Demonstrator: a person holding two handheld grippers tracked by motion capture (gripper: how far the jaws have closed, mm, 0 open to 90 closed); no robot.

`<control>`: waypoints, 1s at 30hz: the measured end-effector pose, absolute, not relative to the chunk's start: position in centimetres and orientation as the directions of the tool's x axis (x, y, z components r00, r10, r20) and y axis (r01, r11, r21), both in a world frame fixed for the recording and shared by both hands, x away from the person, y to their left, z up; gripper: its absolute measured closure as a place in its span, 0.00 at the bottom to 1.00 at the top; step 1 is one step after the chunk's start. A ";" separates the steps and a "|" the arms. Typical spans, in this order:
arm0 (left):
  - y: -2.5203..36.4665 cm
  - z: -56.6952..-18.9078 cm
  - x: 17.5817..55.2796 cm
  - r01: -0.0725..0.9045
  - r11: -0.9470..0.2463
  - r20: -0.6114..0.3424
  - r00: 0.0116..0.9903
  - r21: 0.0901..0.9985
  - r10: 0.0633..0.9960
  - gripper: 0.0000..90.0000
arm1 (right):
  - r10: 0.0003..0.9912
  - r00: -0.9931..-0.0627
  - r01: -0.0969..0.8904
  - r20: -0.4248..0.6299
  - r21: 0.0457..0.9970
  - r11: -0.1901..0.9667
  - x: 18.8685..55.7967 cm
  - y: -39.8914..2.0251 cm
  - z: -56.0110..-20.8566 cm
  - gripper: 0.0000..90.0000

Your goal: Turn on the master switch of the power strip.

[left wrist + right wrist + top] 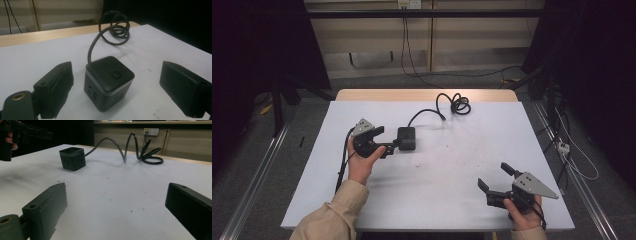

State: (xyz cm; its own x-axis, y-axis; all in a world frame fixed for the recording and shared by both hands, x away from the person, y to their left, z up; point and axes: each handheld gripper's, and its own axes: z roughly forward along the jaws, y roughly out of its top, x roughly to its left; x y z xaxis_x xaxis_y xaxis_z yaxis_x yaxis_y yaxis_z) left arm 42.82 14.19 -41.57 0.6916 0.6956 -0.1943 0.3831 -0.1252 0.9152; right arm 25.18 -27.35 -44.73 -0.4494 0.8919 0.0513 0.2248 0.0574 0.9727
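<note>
A black cube-shaped power socket (407,139) with a button on top (115,74) stands on the white table (437,175). Its black cable runs toward the far edge and ends in a loose coil (458,104) (116,28) (150,155). My left gripper (387,140) (117,72) is open, with one jaw on each side of the cube (107,82) and a gap on both sides. At the near right of the table my right gripper (494,176) (117,195) is open over bare tabletop. In the right gripper view the cube (72,158) sits far off, with the left gripper (27,131) beside it.
The table's wooden far edge (427,95) lies just past the cable coil. A wall socket (408,4) (151,131) sits on the back wall. Loose cables and a white plug strip (563,146) lie on the floor to the right. Dark curtains hang on both sides.
</note>
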 end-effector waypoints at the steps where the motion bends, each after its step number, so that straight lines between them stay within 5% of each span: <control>1: 14.2 -41.6 42.9 0.384 -0.128 -0.193 0.691 0.915 0.696 0.14 | 0.891 -0.451 0.224 0.049 0.973 0.060 25.2 -27.4 -44.7 0.04; 12: 13.7 -41.3 43.2 0.374 -0.150 -0.173 0.701 0.915 0.692 0.22 | 0.892 -0.449 0.225 0.050 0.973 0.058 25.2 -27.3 -44.7 0.04; 30: 13.4 -41.3 43.9 0.377 -0.159 -0.163 0.692 0.913 0.704 0.50 | 0.890 -0.453 0.224 0.055 0.973 0.054 25.2 -27.4 -44.7 0.04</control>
